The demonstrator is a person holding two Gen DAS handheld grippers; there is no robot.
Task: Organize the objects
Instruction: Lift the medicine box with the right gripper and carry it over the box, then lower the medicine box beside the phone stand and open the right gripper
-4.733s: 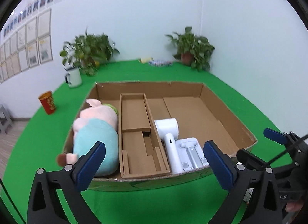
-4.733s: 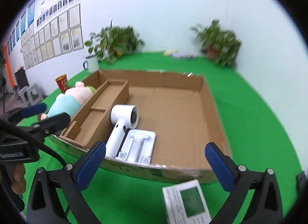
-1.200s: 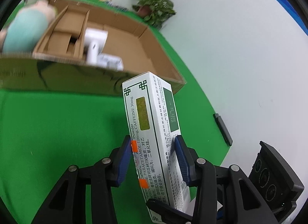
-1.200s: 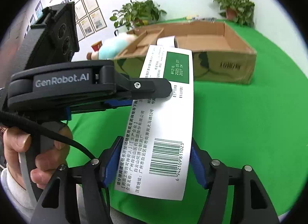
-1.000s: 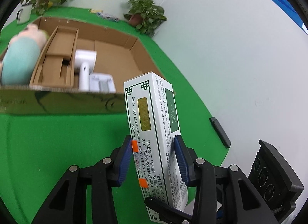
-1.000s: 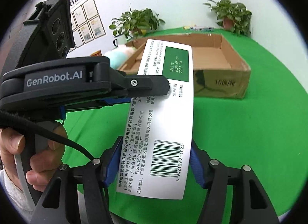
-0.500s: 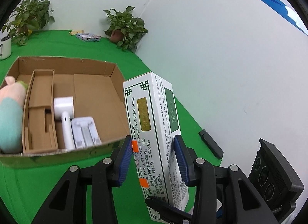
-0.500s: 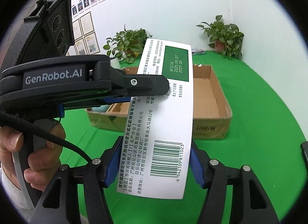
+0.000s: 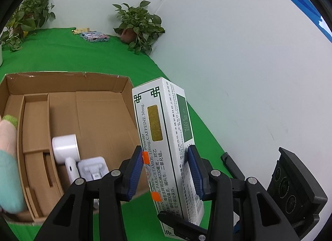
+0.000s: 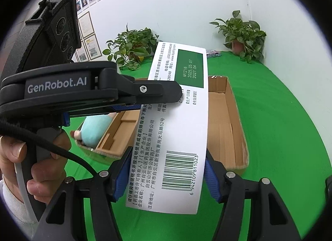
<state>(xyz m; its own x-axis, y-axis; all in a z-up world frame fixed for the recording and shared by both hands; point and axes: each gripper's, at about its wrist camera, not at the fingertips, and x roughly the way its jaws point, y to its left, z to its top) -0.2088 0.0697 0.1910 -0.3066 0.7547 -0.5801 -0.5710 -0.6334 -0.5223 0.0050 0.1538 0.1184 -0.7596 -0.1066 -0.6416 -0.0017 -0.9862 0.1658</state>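
Note:
Both grippers hold one white and green medicine box [image 9: 166, 129], also seen barcode side up in the right wrist view [image 10: 178, 129]. My left gripper [image 9: 166, 170] is shut on its long sides. My right gripper [image 10: 166, 176] is shut on its barcode end, crossing the left gripper at right angles. The box hangs above the near right corner of an open cardboard box [image 9: 99, 116] that holds a plush pig [image 9: 8, 158], a cardboard insert [image 9: 35, 129] and a white hair dryer with its stand [image 9: 68, 153]. The cardboard box's right half [image 10: 220, 116] is bare.
The green table [image 9: 83, 58] carries potted plants [image 9: 137, 27] at the back and a small patterned packet [image 9: 94, 36]. A white wall runs close along the right side. A black bar [image 9: 230, 164] lies on the green near the wall.
Both grippers have raised the medicine box and carried it toward the cardboard box, which now lies lower and closer under it. The grips on the medicine box have not changed.

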